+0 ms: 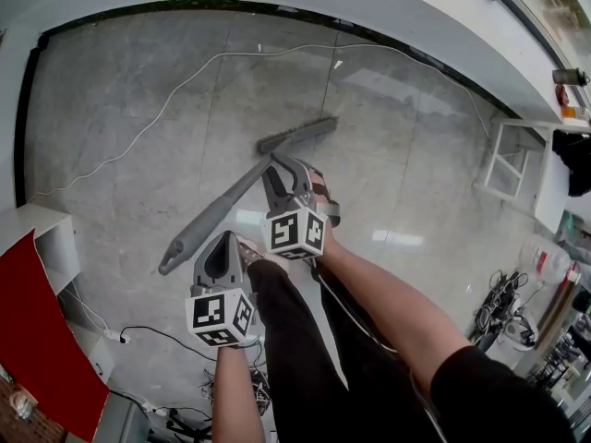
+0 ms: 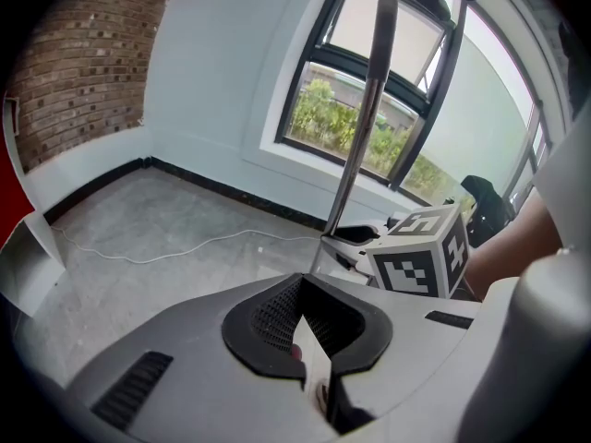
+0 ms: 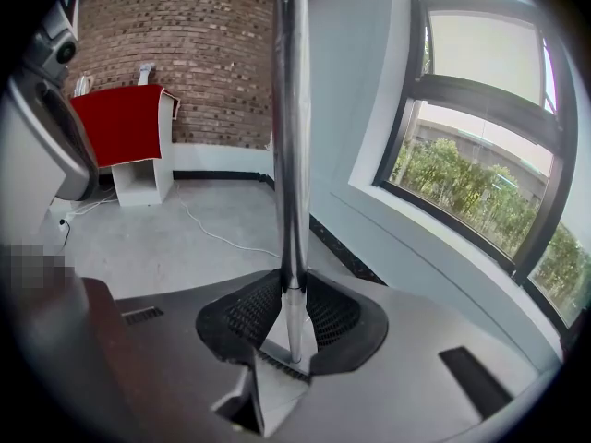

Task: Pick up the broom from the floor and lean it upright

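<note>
"Which step is this?"

"The lift, I'd say. The right gripper is clamped on the broom, which slants across mid-frame. The left gripper has its jaws slightly apart, holding nothing."

"Next?"

"Probably tipping it upright against the wall. The grey floor looks glossy, with a white cable upper left."
</note>
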Tool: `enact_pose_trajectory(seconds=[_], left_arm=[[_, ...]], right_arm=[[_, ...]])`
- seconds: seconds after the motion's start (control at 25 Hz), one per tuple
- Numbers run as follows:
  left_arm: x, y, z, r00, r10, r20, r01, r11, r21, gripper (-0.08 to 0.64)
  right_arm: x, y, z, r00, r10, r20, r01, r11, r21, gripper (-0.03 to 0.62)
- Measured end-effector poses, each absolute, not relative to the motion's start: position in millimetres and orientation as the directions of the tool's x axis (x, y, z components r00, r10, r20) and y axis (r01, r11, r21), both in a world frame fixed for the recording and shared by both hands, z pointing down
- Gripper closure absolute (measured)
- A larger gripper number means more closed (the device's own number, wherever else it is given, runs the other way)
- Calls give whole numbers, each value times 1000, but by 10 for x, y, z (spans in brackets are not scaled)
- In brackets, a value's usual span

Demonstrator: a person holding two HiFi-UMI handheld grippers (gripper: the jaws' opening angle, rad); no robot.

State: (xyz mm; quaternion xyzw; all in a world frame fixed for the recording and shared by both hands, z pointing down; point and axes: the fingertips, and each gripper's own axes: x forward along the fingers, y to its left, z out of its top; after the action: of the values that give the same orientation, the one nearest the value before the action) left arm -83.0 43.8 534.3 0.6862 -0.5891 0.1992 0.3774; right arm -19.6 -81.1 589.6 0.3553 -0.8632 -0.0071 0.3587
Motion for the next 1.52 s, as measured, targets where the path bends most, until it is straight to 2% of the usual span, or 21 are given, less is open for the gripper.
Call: enact_pose_trajectory(seconds=[1.12,1.28,1.52], left_arm=[[-764,331,5390,233,-654,720,-960,-35,278,555],[-741,277,5409,234,-657,717,-960,-41,276,555],[-630,152,5408,254,-658,709,-963,-100,252,555]], right_arm=[[-195,-755,5918,-544,-571,614,-493,810,316,498],[-150,-693,6020,-546,-538,642,-455,834,313,466],[-2,-675,6091,-531,-533,659,-454,836,310,465]])
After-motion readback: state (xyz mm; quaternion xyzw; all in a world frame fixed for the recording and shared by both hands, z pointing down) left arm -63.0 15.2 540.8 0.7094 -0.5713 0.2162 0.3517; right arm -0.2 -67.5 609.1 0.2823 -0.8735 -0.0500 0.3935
